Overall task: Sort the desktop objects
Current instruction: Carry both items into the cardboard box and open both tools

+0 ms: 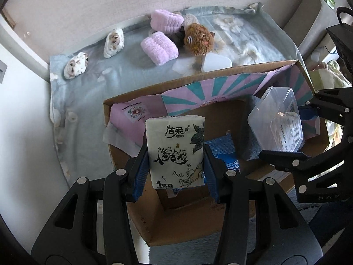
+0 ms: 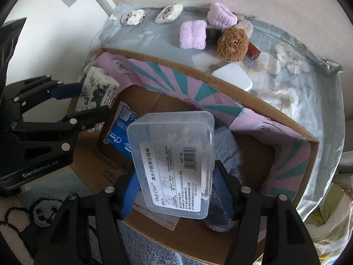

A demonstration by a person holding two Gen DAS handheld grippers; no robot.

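The left gripper [image 1: 175, 154] clamps a tissue pack [image 1: 175, 150] and the right gripper [image 2: 176, 183] a clear plastic case [image 2: 176, 165] above the cardboard box [image 1: 198, 77]; lower both inside its edges before letting go.

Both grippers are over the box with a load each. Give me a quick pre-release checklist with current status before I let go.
1. Left gripper shut on the tissue pack, pads on both its sides: ok.
2. Right gripper shut on the clear plastic case: ok.
3. Both loads over the open cardboard box, not over the tablecloth: ok.
4. Bare floor under the tissue pack: cannot tell; a blue packet lies just beside and below it.
5. Landing spot under the case: not bare, a blue fuzzy cloth lies there; soft, probably fine.
6. Grippers apart from each other: ok.
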